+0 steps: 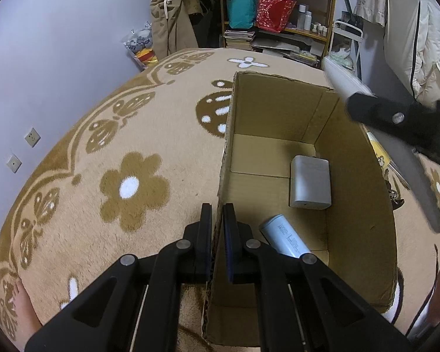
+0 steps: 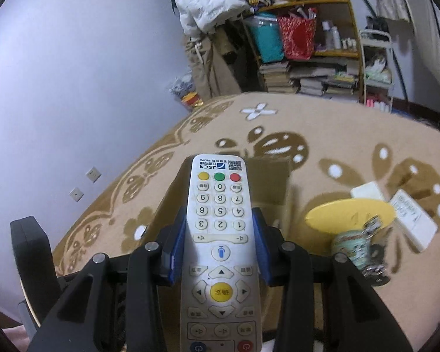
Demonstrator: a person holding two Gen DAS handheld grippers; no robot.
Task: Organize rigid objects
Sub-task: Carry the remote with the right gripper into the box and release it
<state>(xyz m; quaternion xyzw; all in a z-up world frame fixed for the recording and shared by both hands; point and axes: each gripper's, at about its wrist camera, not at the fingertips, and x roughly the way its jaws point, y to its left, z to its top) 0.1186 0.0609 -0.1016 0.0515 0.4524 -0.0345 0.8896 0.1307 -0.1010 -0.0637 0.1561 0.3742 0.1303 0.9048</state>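
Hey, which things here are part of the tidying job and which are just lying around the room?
Part of the job:
remote in the right gripper
box, wall held by the left gripper
power bank and grey block inside the box
yellow disc, still on the rug

Just lying about:
shelf
red bag
book stacks

- Dim, even indoor light with a cool cast on the wall [image 1: 58,58].
- Strong fisheye bending and dark corners in both views.
- Motion blur on the remote [image 1: 410,158] in the left view; sharp keys on it in the right.
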